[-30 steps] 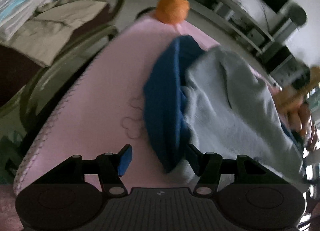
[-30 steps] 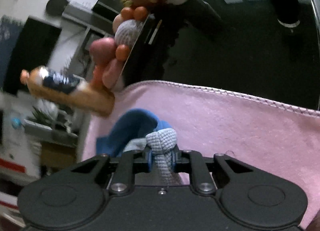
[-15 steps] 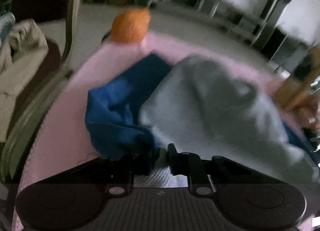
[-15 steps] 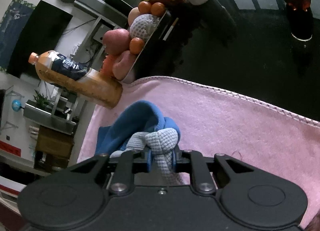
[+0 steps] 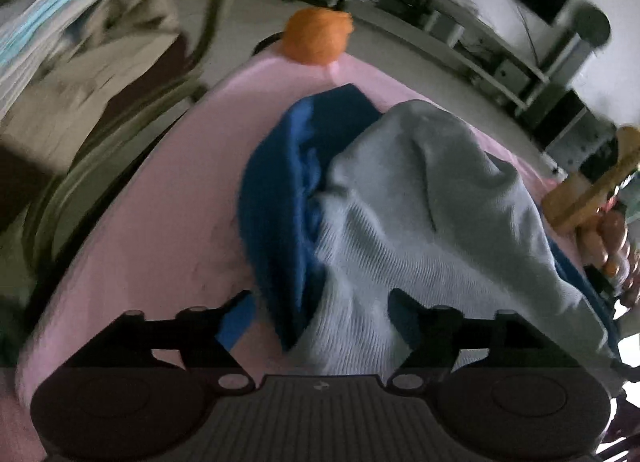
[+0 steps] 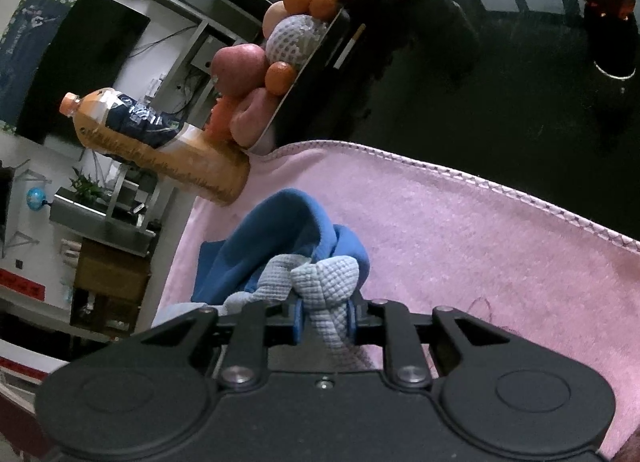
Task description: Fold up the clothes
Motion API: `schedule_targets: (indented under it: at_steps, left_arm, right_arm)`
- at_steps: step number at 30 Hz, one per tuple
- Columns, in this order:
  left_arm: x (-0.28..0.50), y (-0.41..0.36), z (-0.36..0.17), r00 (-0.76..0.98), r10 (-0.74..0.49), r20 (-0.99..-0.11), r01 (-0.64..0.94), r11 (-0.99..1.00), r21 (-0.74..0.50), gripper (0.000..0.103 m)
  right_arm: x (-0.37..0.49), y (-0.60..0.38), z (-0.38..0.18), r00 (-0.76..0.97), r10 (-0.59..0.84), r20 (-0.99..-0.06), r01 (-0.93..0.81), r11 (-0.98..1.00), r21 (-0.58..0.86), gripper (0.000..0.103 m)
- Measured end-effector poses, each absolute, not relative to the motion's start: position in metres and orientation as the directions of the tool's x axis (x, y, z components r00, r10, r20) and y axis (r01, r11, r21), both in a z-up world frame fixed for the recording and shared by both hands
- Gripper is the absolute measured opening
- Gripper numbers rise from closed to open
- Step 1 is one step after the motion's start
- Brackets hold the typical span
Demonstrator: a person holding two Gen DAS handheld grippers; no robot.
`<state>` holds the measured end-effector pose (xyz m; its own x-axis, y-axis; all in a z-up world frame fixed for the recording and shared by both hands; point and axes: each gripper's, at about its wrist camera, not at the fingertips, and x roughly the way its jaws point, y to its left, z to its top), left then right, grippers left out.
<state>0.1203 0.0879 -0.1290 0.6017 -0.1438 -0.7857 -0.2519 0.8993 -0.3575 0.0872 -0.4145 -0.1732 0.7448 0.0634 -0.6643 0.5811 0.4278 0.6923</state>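
A garment with a grey knit side [image 5: 420, 201] and a blue side [image 5: 280, 189] lies bunched on a pink towel [image 5: 160, 201]. In the left wrist view my left gripper [image 5: 318, 302] has its jaws opening wide. The garment's near end lies between the fingers, and the pads do not press on it. In the right wrist view my right gripper [image 6: 325, 314] pinches a fold of the grey knit [image 6: 328, 274], its jaws starting to open. The blue fabric [image 6: 280, 229] humps up just beyond it.
An orange ball-like object [image 5: 318, 35] sits at the towel's far end. A drink bottle [image 6: 160, 141] and a tray of fruit [image 6: 280, 41] stand past the towel's [image 6: 460, 242] corner on a dark table [image 6: 480, 81]. Piled clothes [image 5: 80, 61] lie to the left.
My left gripper went in and shut at the garment's near end, then drew back and opened wide. The right gripper keeps its pinch on the grey knit fold.
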Motion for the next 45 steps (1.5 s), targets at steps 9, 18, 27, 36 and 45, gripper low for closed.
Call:
schedule_targets:
  at_steps: [9,18,27,36,45]
  left_arm:
    - [0.111,0.093,-0.17,0.547,-0.333,-0.768,-0.245,0.814,-0.527,0.082]
    - [0.122,0.074,-0.174,0.55,-0.462,-0.696,-0.162,0.758,-0.631,0.072]
    - [0.121,0.099,-0.159,0.666,-0.415,-0.62,-0.22,0.685,-0.694,0.037]
    - [0.145,0.101,-0.183,0.553,-0.481,-0.68,-0.309,0.64,-0.704,0.037]
    - [0.122,0.098,-0.144,0.665,-0.366,-0.651,-0.25,0.712,-0.656,0.007]
  right_arm:
    - [0.09,-0.411,-0.174,0.748,0.088,-0.658,0.563,0.44,0.699,0.022]
    - [0.09,-0.409,-0.172,0.756,0.098,-0.647,0.544,0.456,0.705,0.022]
    - [0.087,-0.411,-0.174,0.776,0.12,-0.619,0.521,0.432,0.736,0.023]
    - [0.087,-0.409,-0.173,0.791,0.126,-0.599,0.502,0.427,0.752,0.023]
    - [0.083,-0.413,-0.176,0.792,0.141,-0.594,0.507,0.39,0.769,0.023]
